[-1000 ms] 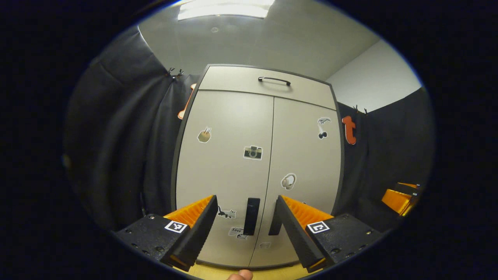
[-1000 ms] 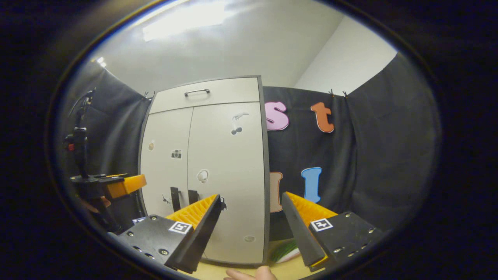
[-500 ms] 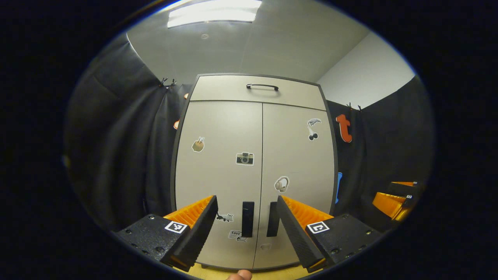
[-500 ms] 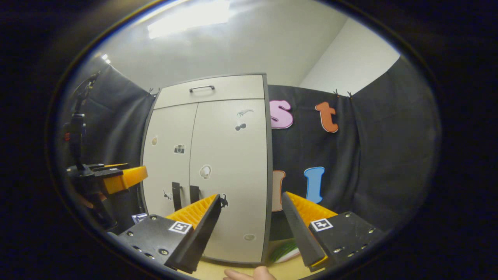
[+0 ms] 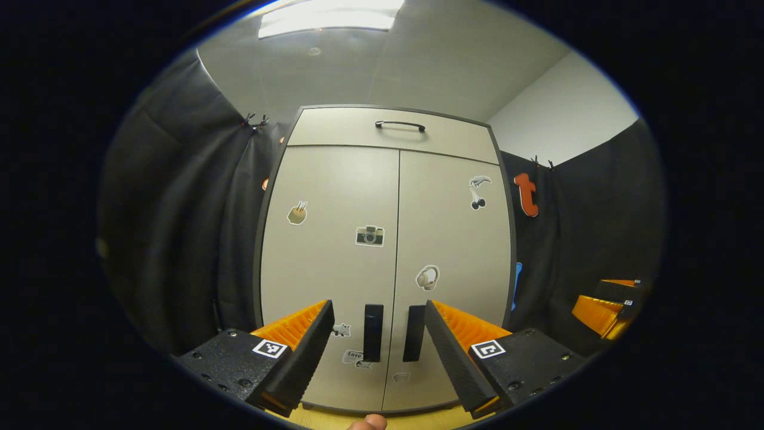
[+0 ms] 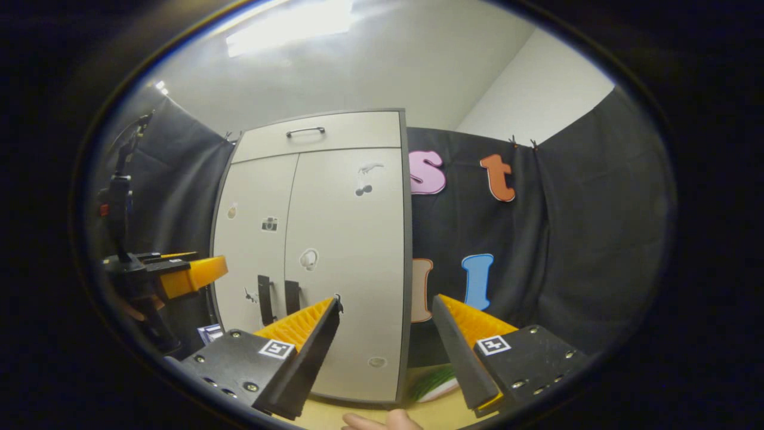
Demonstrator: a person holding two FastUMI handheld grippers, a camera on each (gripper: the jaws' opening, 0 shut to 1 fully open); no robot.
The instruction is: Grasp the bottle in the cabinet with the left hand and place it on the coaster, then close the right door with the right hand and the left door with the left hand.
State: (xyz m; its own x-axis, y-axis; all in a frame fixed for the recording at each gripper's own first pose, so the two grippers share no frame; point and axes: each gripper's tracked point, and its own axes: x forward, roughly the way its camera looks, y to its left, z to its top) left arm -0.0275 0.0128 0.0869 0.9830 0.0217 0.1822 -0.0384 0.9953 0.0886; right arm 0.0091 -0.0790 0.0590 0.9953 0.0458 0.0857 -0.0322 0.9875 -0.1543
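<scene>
Both cabinet doors (image 5: 334, 251) shut, ahead.

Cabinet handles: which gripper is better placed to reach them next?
Left. The left gripper squarely faces the closed cabinet, and both door handles lie between its open fingers. The right gripper points at the cabinet's right edge, with the handles off to its left.
</scene>
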